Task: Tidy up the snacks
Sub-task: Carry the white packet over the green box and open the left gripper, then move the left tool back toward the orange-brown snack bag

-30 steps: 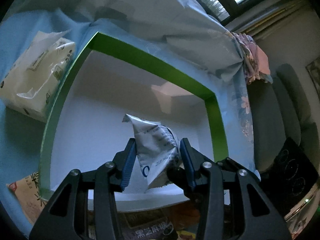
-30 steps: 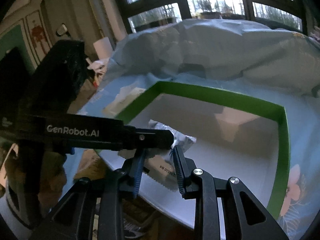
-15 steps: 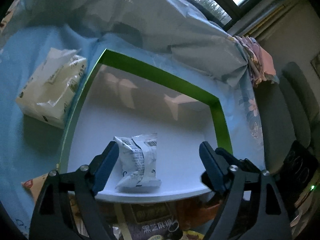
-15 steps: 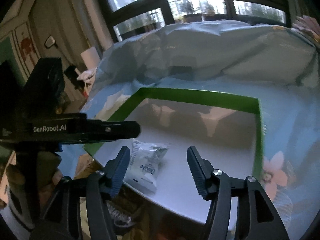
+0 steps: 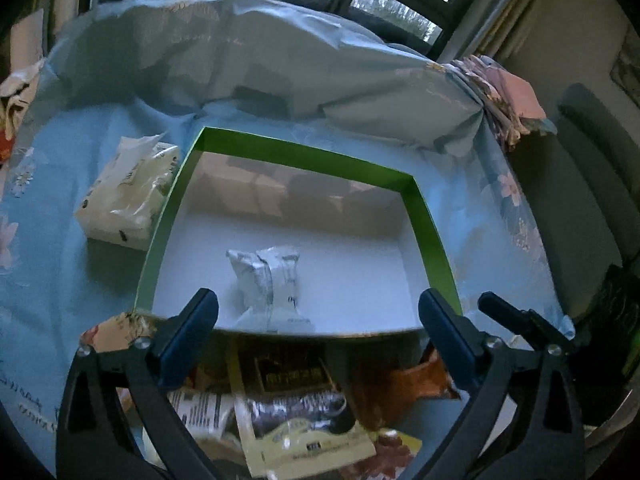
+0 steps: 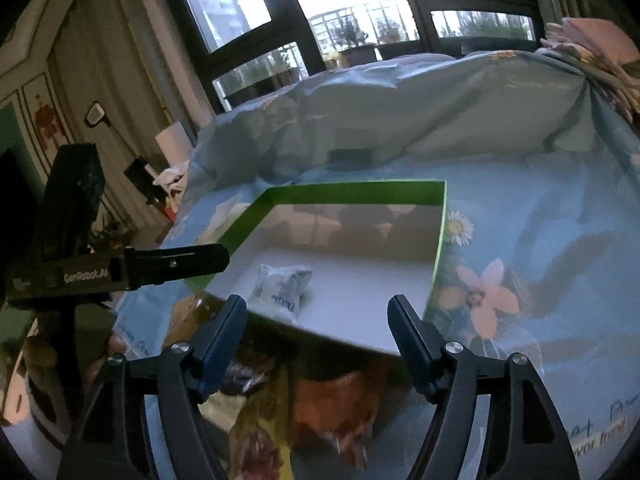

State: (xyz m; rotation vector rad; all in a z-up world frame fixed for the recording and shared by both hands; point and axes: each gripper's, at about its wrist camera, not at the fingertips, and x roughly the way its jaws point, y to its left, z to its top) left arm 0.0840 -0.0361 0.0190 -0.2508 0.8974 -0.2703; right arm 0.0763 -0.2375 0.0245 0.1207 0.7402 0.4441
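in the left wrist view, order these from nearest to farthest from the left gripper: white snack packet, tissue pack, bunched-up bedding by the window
1. White snack packet: just ahead of the open left gripper, lying in the green-rimmed box near its front edge.
2. Tissue pack: outside the box, against its left wall.
3. Bunched-up bedding: beyond the box's far wall, under the window.

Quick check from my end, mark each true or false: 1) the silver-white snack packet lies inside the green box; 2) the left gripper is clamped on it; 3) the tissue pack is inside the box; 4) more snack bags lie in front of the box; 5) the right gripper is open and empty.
1) True: the snack packet lies on the white floor of the green box.
2) False: the left gripper is open, clear of it.
3) False: the tissue pack sits outside, beside the box.
4) True: snack bags.
5) True: right gripper.
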